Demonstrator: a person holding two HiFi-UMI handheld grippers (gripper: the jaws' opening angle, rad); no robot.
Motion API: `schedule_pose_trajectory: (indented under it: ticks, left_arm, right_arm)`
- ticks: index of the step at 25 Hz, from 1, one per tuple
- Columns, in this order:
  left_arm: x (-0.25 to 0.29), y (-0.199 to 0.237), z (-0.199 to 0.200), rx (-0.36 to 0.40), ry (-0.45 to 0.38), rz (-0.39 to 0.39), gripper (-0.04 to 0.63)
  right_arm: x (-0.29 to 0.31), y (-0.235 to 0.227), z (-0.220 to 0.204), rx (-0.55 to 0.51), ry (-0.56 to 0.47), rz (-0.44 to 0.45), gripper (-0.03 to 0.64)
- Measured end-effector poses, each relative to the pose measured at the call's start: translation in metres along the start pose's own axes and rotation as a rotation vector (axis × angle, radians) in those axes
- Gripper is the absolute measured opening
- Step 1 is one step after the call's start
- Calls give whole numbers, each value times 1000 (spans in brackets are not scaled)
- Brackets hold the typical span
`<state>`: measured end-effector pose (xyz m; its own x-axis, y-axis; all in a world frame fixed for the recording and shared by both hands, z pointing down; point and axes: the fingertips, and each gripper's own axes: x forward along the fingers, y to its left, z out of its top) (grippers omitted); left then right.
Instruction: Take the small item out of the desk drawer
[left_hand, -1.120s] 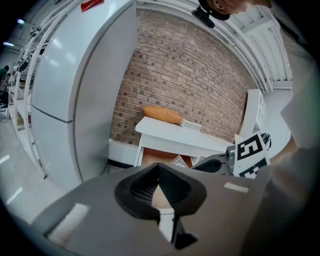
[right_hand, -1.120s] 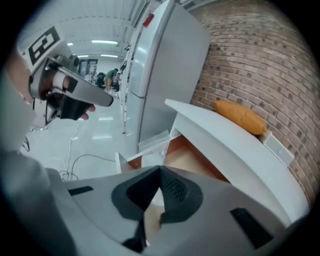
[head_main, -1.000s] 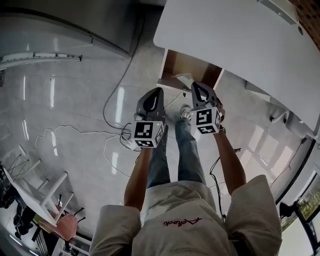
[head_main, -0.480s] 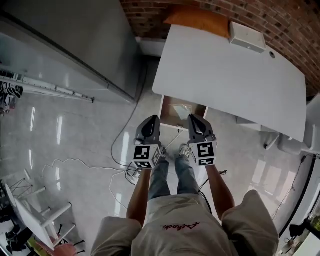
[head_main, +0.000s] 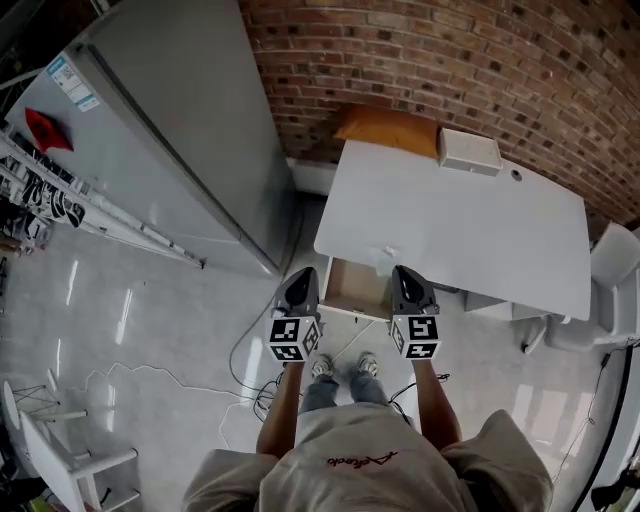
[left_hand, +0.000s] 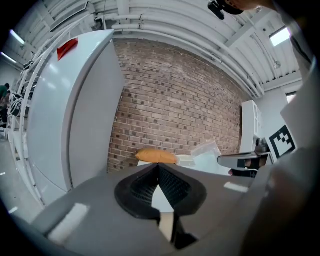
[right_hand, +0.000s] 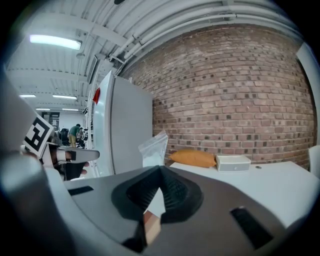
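A small clear plastic bag (right_hand: 152, 149) sticks up from the tips of my right gripper (right_hand: 160, 169), which is shut on its lower edge. In the head view the bag (head_main: 385, 257) shows over the front edge of the white desk (head_main: 470, 235), just ahead of the right gripper (head_main: 403, 273). The wooden drawer (head_main: 350, 288) stands pulled out below the desk edge, between the two grippers. My left gripper (head_main: 300, 275) is held level beside it, shut and holding nothing. In the left gripper view (left_hand: 159, 167) the bag (left_hand: 206, 150) hangs at the right gripper's tip.
An orange cushion (head_main: 390, 128) and a white box (head_main: 468, 150) sit at the desk's back by the brick wall. A tall grey cabinet (head_main: 180, 130) stands to the left. Cables (head_main: 250, 350) trail on the floor; a white chair (head_main: 605, 290) is at the right.
Both grippers have come up and back from the drawer, the bag riding along at the right gripper's tip. The head view has tilted up, so the wall and whole desk show.
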<state>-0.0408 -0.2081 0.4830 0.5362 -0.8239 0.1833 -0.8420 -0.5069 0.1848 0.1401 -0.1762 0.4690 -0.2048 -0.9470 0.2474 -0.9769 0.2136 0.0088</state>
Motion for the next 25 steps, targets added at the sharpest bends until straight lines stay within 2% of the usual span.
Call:
schedule_pose_trajectory:
  ticks: [9, 13, 25]
  left_arm:
    - [-8, 8, 54, 32, -51, 6, 9]
    - [-5, 13, 63, 69, -44, 1, 9]
    - [7, 15, 90, 74, -84, -14, 8]
  right_arm:
    - [-9, -4, 56, -18, -65, -22, 11]
    - [-10, -8, 72, -23, -92, -31, 11]
    - [0, -14, 98, -26, -130, -39, 11]
